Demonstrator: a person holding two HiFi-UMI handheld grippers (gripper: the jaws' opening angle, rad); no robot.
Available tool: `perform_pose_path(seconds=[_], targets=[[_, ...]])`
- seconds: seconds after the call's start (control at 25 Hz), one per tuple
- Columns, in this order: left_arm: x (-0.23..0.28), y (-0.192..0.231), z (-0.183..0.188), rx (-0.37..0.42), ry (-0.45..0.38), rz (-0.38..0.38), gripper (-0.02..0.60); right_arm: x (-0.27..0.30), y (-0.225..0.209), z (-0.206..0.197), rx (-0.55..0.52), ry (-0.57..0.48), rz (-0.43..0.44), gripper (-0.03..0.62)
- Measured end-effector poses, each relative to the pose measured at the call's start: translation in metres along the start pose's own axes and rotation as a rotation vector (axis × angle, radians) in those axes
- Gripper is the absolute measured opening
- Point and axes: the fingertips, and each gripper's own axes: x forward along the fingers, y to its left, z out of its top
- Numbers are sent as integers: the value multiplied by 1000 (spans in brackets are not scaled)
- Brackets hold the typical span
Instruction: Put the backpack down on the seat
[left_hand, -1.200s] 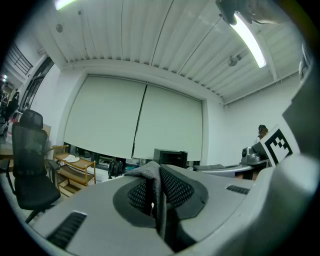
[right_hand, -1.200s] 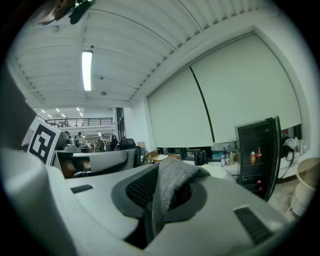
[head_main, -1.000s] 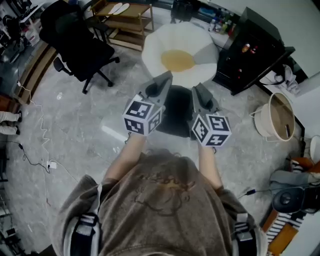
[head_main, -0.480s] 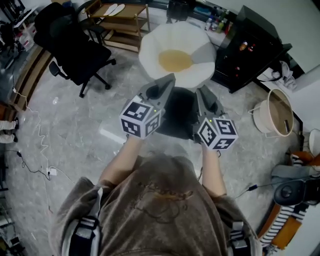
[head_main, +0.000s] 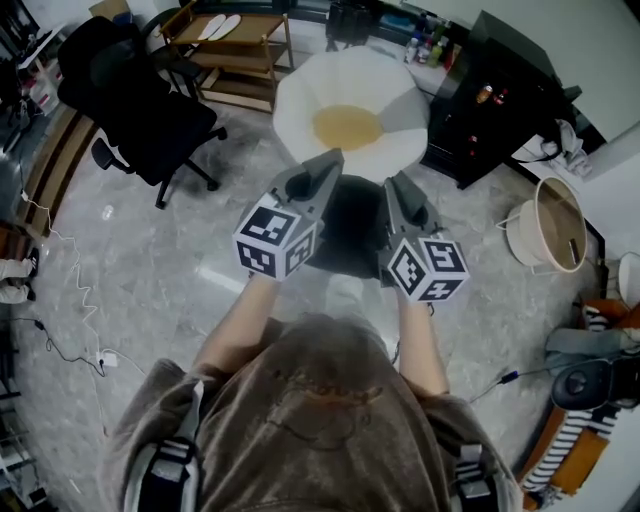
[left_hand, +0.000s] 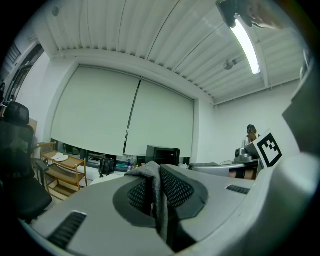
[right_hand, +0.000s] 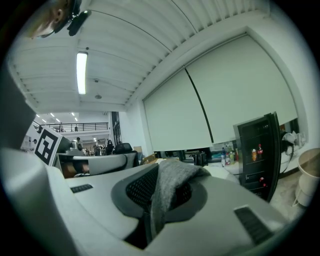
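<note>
A black backpack (head_main: 350, 228) hangs between my two grippers, above the floor just in front of the seat. The seat (head_main: 300, 105) is a white, petal-shaped cushion with a yellow centre. My left gripper (head_main: 330, 162) is shut on a grey strap (left_hand: 159, 197) of the backpack, and the fabric is pinched between its mesh pads. My right gripper (head_main: 393, 182) is shut on another grey strap (right_hand: 167, 192), which drapes over its pads. Both grippers sit side by side at chest height, pointing toward the seat. The bag's lower part is hidden behind the grippers.
A black office chair (head_main: 140, 90) stands at the left, and a wooden shelf (head_main: 235, 50) behind it. A black cabinet (head_main: 510, 95) is right of the seat, a beige basket (head_main: 555, 235) farther right. Cables (head_main: 70, 290) lie on the marble floor.
The view has drifted a little, with the chair and shelf sliding left. Both grippers keep their hold on the straps, and the backpack stays hanging in front of the seat.
</note>
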Motion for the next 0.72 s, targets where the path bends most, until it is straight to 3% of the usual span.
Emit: perform_pose_path(seconds=[0.72], targets=[[83, 76, 0, -19, 26, 16, 26, 97, -39, 10, 11, -37, 79, 37]])
